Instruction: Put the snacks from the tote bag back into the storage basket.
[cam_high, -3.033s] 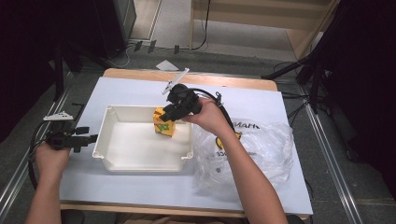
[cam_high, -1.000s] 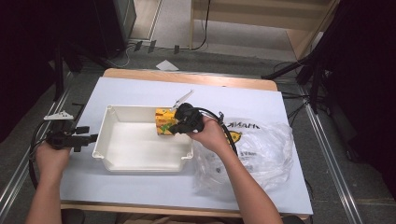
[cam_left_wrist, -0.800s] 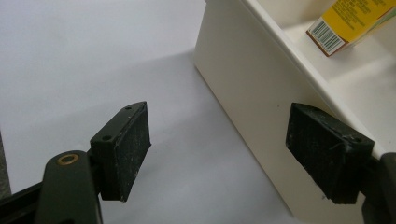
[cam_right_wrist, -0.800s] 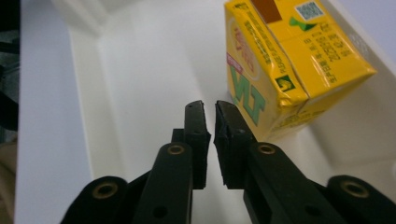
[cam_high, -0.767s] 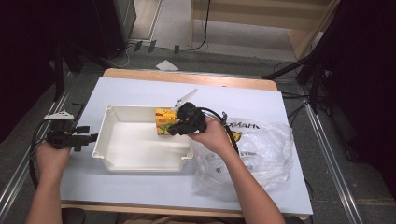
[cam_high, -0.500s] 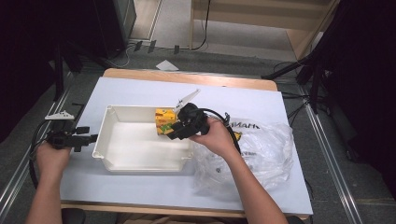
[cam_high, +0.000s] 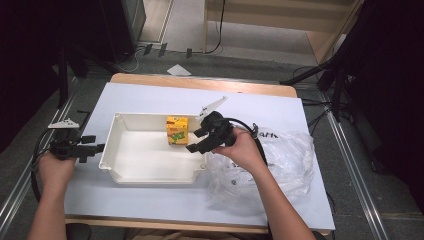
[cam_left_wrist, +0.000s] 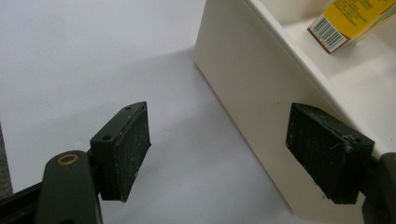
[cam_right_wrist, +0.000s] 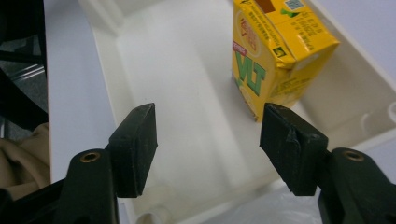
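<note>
A yellow juice carton (cam_high: 176, 130) stands upright in the white tray (cam_high: 150, 176), against its far wall near the right end. My right gripper (cam_high: 196, 140) hovers over the tray's right end, just short of the carton. Its jaws have just been opening and are now open, with nothing between them. In the right gripper view the carton (cam_right_wrist: 275, 51) stands beyond the right gripper (cam_right_wrist: 210, 149), apart from both pads. My left gripper (cam_high: 94, 143) is open beside the tray's left wall (cam_left_wrist: 252, 93), not gripping it. The carton's corner (cam_left_wrist: 350, 18) shows over that rim.
A crumpled clear plastic bag (cam_high: 280, 165) lies on the white tabletop right of the tray, under my right forearm. Bare tabletop (cam_high: 150, 95) runs behind the tray and in front of it. The table's wooden far edge (cam_high: 200, 82) is beyond.
The right gripper's jaws opened off the carton and the hand drew back to the right and rose a little. The carton stays standing in the tray. The left hand kept still.
</note>
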